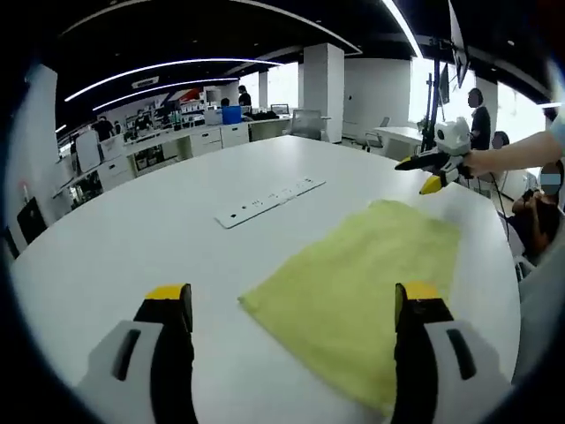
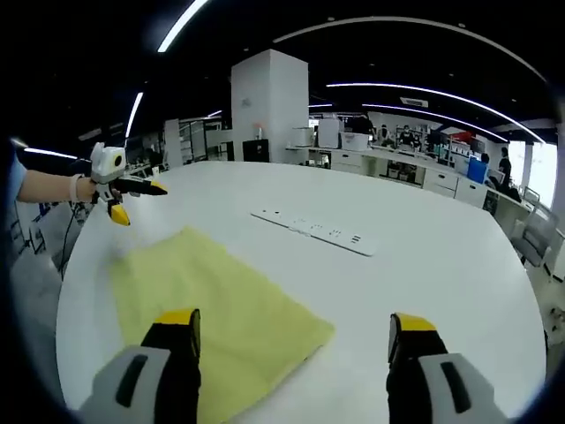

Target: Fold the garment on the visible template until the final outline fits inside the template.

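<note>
A yellow garment (image 1: 362,283) lies flat on the white table (image 1: 132,238) as a rough rectangle. My left gripper (image 1: 294,305) hovers open above its near corner, nothing between the jaws. My right gripper (image 1: 422,173), held by a hand, comes in from the right, open in the air beyond the garment's far corner. In the right gripper view the garment (image 2: 212,296) spreads to the lower left, and my right gripper (image 2: 294,327) stands open over its near edge. The left gripper (image 2: 132,199) shows at the far left, open, above the cloth's far end. I cannot make out a template outline.
A white power strip (image 1: 269,201) lies on the table beyond the garment, also seen as the power strip (image 2: 309,231). The table's rounded edge (image 1: 516,291) runs close to the cloth. People (image 1: 478,115) and office desks (image 1: 212,137) stand behind.
</note>
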A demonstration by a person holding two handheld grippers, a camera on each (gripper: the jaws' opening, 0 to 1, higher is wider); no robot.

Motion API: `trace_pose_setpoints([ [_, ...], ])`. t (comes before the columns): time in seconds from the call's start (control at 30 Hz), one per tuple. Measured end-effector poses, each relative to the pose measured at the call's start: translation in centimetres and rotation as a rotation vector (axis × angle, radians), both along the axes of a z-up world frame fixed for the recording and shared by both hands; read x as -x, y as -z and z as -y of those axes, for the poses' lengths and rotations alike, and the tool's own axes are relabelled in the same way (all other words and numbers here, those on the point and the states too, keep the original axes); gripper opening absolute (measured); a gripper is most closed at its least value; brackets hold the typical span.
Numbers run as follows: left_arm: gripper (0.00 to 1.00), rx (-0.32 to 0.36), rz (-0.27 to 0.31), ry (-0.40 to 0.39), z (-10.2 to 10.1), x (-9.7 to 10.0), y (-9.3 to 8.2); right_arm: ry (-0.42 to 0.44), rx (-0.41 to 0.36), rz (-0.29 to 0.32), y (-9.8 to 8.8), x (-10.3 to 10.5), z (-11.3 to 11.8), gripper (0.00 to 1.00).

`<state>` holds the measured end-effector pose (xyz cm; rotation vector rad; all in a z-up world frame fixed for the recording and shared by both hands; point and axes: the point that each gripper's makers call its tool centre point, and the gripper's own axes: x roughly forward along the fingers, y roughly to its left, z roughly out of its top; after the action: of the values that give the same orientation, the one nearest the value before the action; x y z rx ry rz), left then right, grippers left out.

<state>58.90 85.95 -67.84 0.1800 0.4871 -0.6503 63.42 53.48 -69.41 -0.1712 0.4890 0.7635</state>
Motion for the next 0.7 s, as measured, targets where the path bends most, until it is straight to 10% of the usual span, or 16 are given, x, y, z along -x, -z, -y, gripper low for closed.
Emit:
trace_pose_setpoints([
  [0.7,0.83,0.07,-0.046,-0.06,-2.0,5.1,0.5,0.068,-0.014,-0.039,-0.1,6.1,3.4,0.77],
])
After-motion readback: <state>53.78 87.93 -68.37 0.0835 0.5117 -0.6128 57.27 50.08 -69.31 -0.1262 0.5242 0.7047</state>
